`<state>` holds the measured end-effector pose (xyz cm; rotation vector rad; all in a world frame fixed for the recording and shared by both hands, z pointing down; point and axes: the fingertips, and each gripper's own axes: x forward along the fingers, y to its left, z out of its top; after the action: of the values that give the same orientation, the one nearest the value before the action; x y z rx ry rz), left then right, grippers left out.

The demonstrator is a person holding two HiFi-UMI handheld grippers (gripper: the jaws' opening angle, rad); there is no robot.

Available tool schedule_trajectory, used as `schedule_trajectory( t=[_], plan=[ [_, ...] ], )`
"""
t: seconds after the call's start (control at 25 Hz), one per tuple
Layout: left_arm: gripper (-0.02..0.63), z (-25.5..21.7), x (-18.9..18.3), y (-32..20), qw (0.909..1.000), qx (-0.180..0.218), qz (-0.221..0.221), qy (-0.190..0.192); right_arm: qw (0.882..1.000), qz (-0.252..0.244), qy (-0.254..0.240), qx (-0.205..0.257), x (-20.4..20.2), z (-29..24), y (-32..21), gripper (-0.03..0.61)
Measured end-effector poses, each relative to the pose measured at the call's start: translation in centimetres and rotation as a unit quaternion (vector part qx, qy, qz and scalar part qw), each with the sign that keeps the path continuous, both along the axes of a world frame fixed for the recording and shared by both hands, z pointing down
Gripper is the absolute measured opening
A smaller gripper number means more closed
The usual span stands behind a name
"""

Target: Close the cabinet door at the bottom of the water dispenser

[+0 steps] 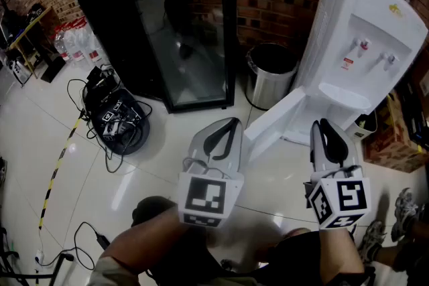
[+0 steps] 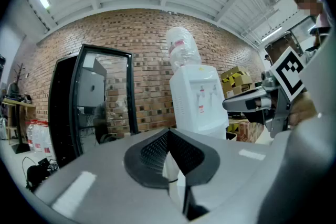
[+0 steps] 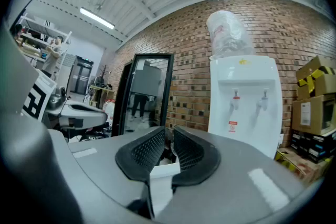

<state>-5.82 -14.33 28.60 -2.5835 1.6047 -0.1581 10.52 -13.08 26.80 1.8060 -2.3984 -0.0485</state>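
Note:
The white water dispenser stands against the brick wall at the right. Its bottom cabinet door is swung out towards the left, over the floor. My left gripper hovers just left of the door's free edge, its jaws shut on nothing. My right gripper hangs in front of the dispenser's base, right of the door. Its jaws stand all but together, with only a thin slit and nothing between them. Both gripper views look level at the dispenser. Whether either gripper touches the door I cannot tell.
A steel bin stands between the dispenser and a black glass-door cooler. Cables and gear lie on the shiny floor at the left. Cardboard boxes are stacked right of the dispenser. A person's shoe is at the right edge.

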Motion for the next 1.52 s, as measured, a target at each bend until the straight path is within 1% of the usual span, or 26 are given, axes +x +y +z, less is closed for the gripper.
schedule_trajectory(
  t=[0.16,0.28,0.44,0.6,0.76,0.88,0.96,1.12,1.24,1.52],
  plan=[
    [0.0,-0.9,-2.0,-2.7,0.9997,0.011,-0.019,-0.007,1.0,-0.014,0.008,-0.019,-1.7,1.5,-2.0,0.097],
    [0.0,-0.3,-3.0,-4.6,0.9995,0.007,-0.03,-0.005,0.999,-0.024,0.01,-0.031,-3.0,2.8,-3.7,0.131],
    [0.0,2.7,-4.3,-6.6,0.9986,-0.026,-0.045,-0.005,0.997,-0.047,0.019,-0.057,-5.3,5.2,-5.9,0.167],
    [0.001,5.4,-4.9,-8.1,0.9974,-0.053,-0.047,-0.018,0.993,-0.07,0.041,-0.088,-7.8,8.2,-7.1,0.183],
    [0.0,6.6,-5.3,-9.0,0.9967,-0.064,-0.044,-0.026,0.984,-0.106,0.074,-0.124,-11.2,11.8,-6.9,0.189],
    [0.0,6.7,-5.3,-9.1,0.9967,-0.069,-0.038,-0.021,0.972,-0.138,0.124,-0.146,-13.9,14.5,-6.5,0.189],
    [0.0,6.4,-5.2,-9.1,0.997,-0.067,-0.035,-0.018,0.963,-0.153,0.153,-0.161,-15.0,16.1,-6.4,0.189],
    [0.0,6.3,-4.8,-8.9,0.9972,-0.066,-0.032,-0.019,0.948,-0.164,0.185,-0.2,-15.1,18.8,-6.0,0.172],
    [0.0,6.3,-4.5,-8.8,0.9972,-0.065,-0.031,-0.02,0.942,-0.162,0.194,-0.222,-14.3,20.1,-5.5,0.152],
    [0.0,6.6,-2.3,-7.9,0.9975,-0.063,-0.012,-0.029,0.942,-0.157,0.192,-0.228,-12.9,20.4,-3.9,0.132]
  ],
)
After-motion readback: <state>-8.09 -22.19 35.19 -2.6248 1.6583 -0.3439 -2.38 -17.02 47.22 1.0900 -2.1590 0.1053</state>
